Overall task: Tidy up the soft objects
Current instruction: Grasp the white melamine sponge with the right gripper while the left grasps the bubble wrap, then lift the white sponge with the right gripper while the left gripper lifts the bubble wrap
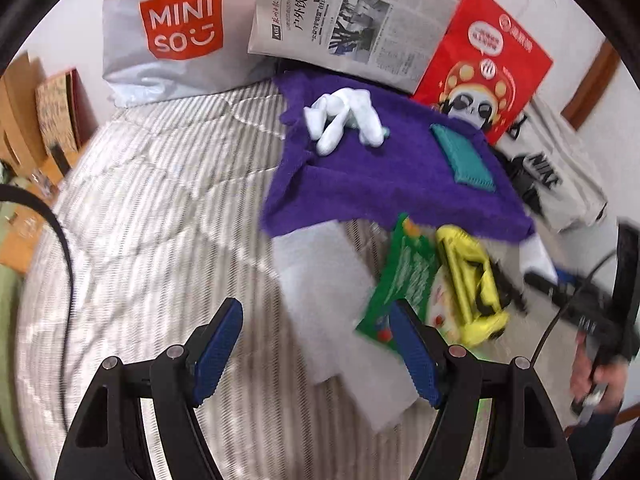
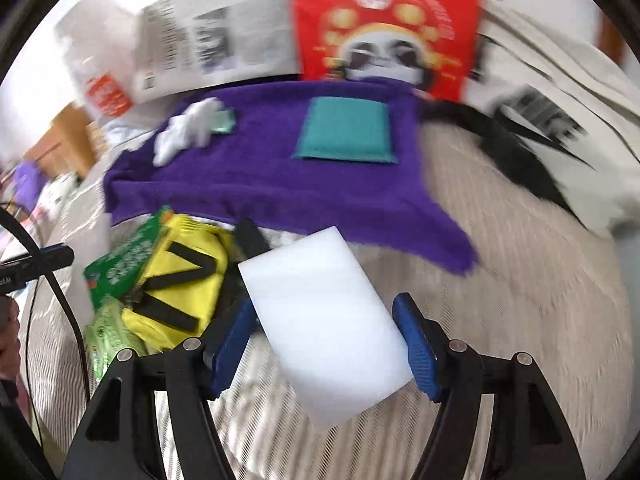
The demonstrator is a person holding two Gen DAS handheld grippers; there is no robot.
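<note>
Lying surface: a bed with a striped grey-and-white cover [image 1: 152, 208] carries everything
Right gripper [image 2: 326, 346]: blue fingers [image 2: 416, 348] straddle a white foam block [image 2: 324, 320]; the left pad sits against its edge, the right pad looks close to or at the other edge, and blur leaves it unclear whether they squeeze it
Left gripper [image 1: 316, 354]: fingers [image 1: 218, 354] spread wide with nothing between them, hovering over the bed cover beside the white foam block
White foam block: rests on the bed just in front of the purple towel [image 2: 280, 184], one corner touching the towel's near edge
Purple towel: spread flat, bearing a teal sponge [image 2: 346, 130] on its right half and a bunch of white socks [image 2: 186, 132] on its left half, well apart
Yellow bag [image 2: 180, 284]: black straps, lying left of the foam block, next to a green packet [image 2: 120, 264]
Backdrop: a white Miniso bag [image 1: 168, 36], a newspaper [image 1: 348, 16] and a red panda bag [image 1: 484, 60] stand behind the towel
Far right: a pale Nike garment [image 1: 552, 168] lies beside the towel
Person: a hand [image 1: 596, 376] holds the right gripper's handle
</note>
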